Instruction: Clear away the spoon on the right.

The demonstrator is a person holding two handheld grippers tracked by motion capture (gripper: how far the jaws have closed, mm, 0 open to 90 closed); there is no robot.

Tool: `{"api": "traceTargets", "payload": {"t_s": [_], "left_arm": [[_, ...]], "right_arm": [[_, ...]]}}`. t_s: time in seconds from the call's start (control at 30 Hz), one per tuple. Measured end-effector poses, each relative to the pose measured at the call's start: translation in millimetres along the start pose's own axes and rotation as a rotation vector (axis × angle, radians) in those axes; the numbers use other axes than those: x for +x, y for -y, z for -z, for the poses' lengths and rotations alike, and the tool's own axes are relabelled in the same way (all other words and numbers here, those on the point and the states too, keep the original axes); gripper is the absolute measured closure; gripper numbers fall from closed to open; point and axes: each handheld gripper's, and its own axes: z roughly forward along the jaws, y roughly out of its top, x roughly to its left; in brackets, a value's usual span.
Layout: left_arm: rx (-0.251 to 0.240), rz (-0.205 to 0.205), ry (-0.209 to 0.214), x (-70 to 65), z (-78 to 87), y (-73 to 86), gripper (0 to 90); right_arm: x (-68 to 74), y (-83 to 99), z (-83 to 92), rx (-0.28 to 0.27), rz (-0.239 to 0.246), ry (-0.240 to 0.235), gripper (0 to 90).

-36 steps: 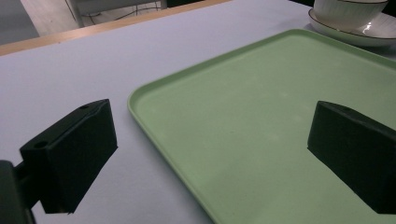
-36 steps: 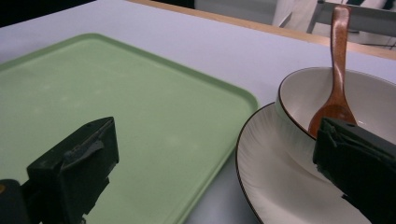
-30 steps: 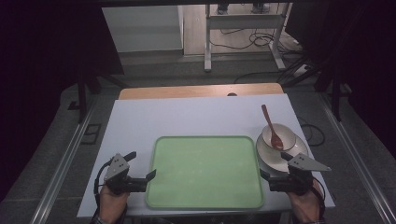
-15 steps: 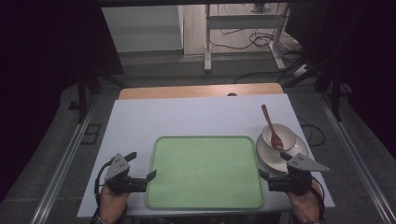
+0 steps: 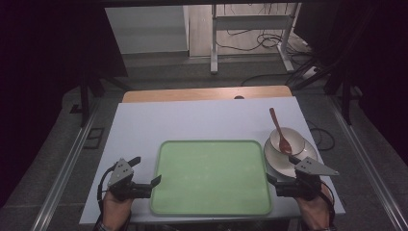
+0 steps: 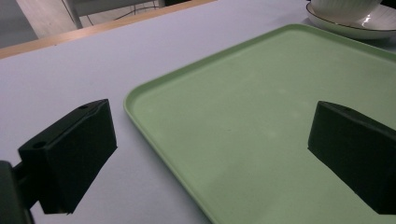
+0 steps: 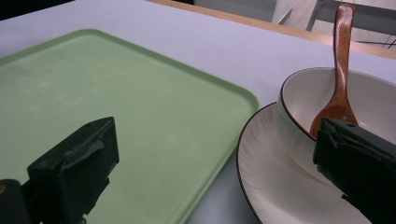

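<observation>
The green tray (image 5: 210, 176) lies flat near the front edge of the white surface (image 5: 144, 125), between the two hands. Nothing rests on it. Just beside its right edge, touching or nearly so, sits a white plate (image 5: 281, 161) carrying a bowl (image 5: 288, 137), with a brown wooden spoon (image 5: 278, 130) standing in the bowl, handle pointing away from the person.

The left tool (image 5: 155, 182) sits at the tray's left rim; in the left gripper view its jaws stand wide apart, one over the bare surface and one over the tray (image 6: 261, 121), so they straddle the rim without clamping it. The right tool (image 5: 272, 181) is at the tray's right front corner, and in the right gripper view its jaws are likewise spread, one over the tray (image 7: 116, 102) and the other over the plate (image 7: 280, 177) and bowl (image 7: 317, 93), close to the spoon (image 7: 340, 84).

Against the pictures from a second and half a second ago, nothing has visibly shifted: tray, plate, bowl and both tools sit where they were. That reads as a pause before any grip, likely ahead of taking the tray by both sides or moving the dishes onto it.

No brand, label or writing can be read on anything here.
</observation>
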Motion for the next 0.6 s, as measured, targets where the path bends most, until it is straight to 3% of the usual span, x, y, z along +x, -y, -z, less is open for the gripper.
{"api": "traceTargets", "payload": {"t_s": [0.33,0.6], "left_arm": [[0.000,-0.007,-0.004,-1.1,-0.6,-0.2,0.9],[-0.006,-0.005,-0.016,-0.2,0.4,-0.1,1.0]], "right_arm": [[-5.3,-8.4,1.0,0.002,-0.006,0.016,0.0],[-8.9,-15.4,-3.1,0.041,-0.005,0.029,0.0]]}}
